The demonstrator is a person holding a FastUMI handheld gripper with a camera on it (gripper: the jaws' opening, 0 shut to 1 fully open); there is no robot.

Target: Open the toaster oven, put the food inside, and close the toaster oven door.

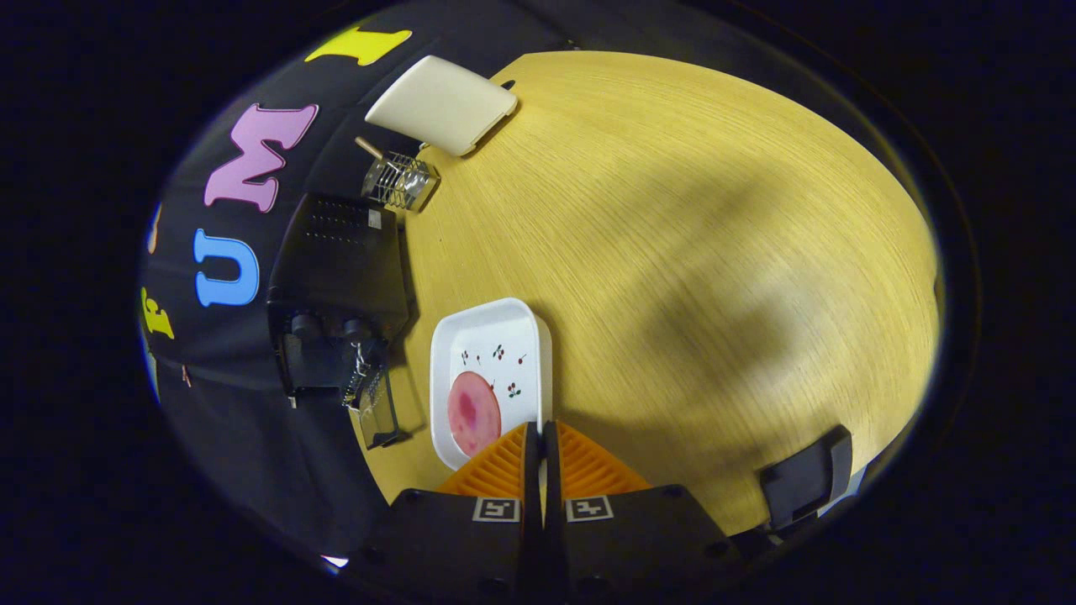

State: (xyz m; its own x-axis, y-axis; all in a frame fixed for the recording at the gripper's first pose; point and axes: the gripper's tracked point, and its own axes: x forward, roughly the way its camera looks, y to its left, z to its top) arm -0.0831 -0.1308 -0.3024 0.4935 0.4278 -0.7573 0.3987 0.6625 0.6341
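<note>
Food (473, 413), a round pink slice, lies on the white tray (530, 323) just ahead of the gripper (540, 430), slightly left of its tips. Its orange fingers (501, 466) are pressed together, holding nothing. Left of the tray stands the black toaster oven (340, 277), door down.

The tool (540, 430) hangs with its two fingers pressed together, gripping nothing.

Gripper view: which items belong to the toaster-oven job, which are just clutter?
Job items:
- black toaster oven, door hanging open
- white rectangular plate with cherry print
- round pink slice of food on that plate
- claw, orange fingers together over the plate's near rim

Lying about:
- cream rectangular board
- small clear wire-caged container
- black clamp at the table edge
</note>
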